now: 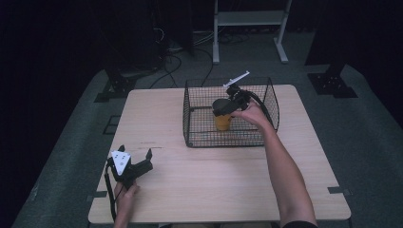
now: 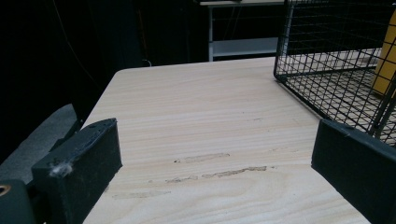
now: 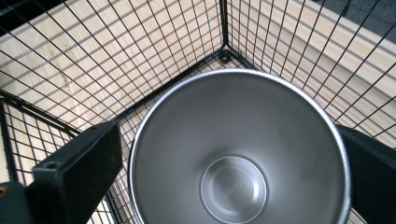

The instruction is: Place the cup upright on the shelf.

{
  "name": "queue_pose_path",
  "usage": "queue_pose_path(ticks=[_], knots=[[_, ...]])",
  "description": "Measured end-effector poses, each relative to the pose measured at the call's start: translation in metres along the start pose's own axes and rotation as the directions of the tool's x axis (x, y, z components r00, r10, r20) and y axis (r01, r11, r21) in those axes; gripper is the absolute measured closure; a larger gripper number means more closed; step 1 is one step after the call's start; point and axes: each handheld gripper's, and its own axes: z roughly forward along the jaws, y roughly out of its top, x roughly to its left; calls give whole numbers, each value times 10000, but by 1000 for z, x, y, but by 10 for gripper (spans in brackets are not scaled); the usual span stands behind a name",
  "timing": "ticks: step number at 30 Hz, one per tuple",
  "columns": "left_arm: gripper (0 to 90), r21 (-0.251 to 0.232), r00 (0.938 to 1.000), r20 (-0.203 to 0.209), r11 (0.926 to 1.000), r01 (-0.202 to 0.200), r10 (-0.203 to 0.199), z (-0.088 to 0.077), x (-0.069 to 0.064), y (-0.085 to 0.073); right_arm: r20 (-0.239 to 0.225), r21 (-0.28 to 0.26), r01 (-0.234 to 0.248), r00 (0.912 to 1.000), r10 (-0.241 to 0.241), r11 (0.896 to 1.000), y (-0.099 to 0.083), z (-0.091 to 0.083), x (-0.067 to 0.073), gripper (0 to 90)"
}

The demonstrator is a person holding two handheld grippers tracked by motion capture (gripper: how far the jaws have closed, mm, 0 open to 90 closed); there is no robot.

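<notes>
Right gripper (image 1: 227, 105) inside the wire basket (image 1: 271, 95), jaws closed on both sides of a yellow steel-lined cup (image 3: 240, 154) held upright. Left gripper (image 1: 135, 159) resting on the counter (image 1: 214, 180), spread wide, holding nothing.

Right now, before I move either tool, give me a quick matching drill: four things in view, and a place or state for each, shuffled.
Things:
1. left tool
2. right tool
3. yellow cup
4. wire basket

Places or states:
A. upright inside the basket, steel-lined, nothing in it
B. open, over bare tabletop at the near left
C. on the table's far half
D. jaws either side of the cup's rim

Pairs: 1-B, 2-D, 3-A, 4-C
</notes>
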Motion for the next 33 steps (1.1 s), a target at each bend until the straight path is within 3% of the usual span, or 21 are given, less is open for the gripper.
queue_pose_path(ticks=[19,28,33], knots=[[8,43,10000,-65,10000,-38,39,1,-1,0,-419,-1005,-377,9986,337,9942,4,-28,-2,5],[8,52,10000,-77,10000,-38,39,1,-1,0,-185,-1484,-745,9972,725,9861,3,-44,-9,6],[8,45,10000,-61,10000,-48,48,1,-1,0,36,-1487,-932,9955,948,9845,2,-51,-12,6]])
